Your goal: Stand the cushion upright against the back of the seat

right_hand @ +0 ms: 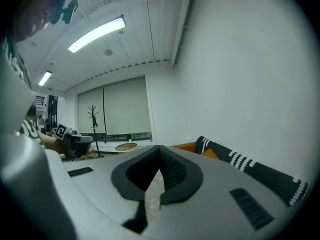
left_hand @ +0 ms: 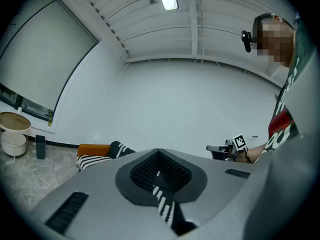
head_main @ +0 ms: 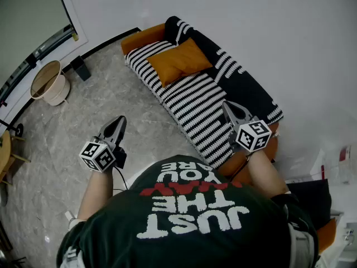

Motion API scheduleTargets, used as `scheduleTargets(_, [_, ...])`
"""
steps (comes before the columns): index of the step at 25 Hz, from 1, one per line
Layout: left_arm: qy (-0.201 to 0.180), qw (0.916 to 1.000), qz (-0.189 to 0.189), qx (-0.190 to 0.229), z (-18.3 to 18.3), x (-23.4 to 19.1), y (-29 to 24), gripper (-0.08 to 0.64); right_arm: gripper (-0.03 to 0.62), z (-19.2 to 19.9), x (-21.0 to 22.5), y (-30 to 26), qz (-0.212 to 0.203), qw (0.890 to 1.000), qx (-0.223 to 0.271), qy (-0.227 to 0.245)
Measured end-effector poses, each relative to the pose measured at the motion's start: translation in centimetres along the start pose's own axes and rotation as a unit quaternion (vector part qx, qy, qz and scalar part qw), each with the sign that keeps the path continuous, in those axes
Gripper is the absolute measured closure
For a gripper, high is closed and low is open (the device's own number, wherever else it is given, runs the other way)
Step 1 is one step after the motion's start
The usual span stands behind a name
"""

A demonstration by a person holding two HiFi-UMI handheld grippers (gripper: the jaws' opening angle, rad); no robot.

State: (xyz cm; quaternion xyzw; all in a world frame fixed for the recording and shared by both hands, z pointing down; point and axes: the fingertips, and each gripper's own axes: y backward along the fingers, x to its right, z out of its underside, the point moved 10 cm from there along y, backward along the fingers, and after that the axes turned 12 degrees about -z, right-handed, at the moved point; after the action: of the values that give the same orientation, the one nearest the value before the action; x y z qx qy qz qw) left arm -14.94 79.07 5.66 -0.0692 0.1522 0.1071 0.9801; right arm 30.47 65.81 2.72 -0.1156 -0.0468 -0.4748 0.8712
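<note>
Your left gripper (head_main: 120, 119) and right gripper (head_main: 226, 104) are both pressed together, empty, and the cushion (head_main: 179, 61) lies flat at the seat's (head_main: 196, 103) far end; reach in without spreading them and you'll only shove it aside.

orange cushion (head_main: 179, 61), blk & wht striped sofa (head_main: 195, 102), grey marbled floor (head_main: 111, 102), cream basket (head_main: 50, 84), wht wall (head_main: 251, 15)

I had both forearms stretched out ahead of me, the left tongs (head_main: 119, 120) pointing level and the right tongs (head_main: 227, 105) tipped slightly down, each with its jaws closed together on nothing.
</note>
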Motion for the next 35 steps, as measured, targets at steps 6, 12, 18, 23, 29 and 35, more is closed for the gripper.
scheduleTargets(6, [0.000,1.0000,0.002,0.003,-0.2,1.1,-0.4,0.549,0.569,-0.4,0.6,0.4,-0.006,1.000,-0.001,0.002])
scheduleTargets(12, [-0.003,1.0000,0.001,0.004,0.0,2.6,-0.9,0.549,0.569,-0.5,1.4,0.9,-0.017,1.000,0.002,0.004])
scheduleTargets(18, [-0.004,1.0000,-0.004,0.004,0.1,4.5,-1.4,0.549,0.569,-1.1,1.9,1.7,-0.026,0.999,0.004,0.038])
scheduleTargets(23, [-0.002,0.9999,-0.011,0.000,0.3,6.9,-2.1,0.549,0.569,-1.5,2.5,2.8,-0.044,0.998,0.008,0.053])
scheduleTargets(29, [0.004,0.9999,-0.005,-0.013,1.7,10.2,-3.9,0.549,0.569,-1.4,4.4,3.8,-0.060,0.996,0.010,0.061])
scheduleTargets(35, [0.009,0.9992,-0.011,-0.038,2.8,10.4,-5.4,0.549,0.569,-0.3,6.1,2.7,-0.071,0.996,-0.001,0.049])
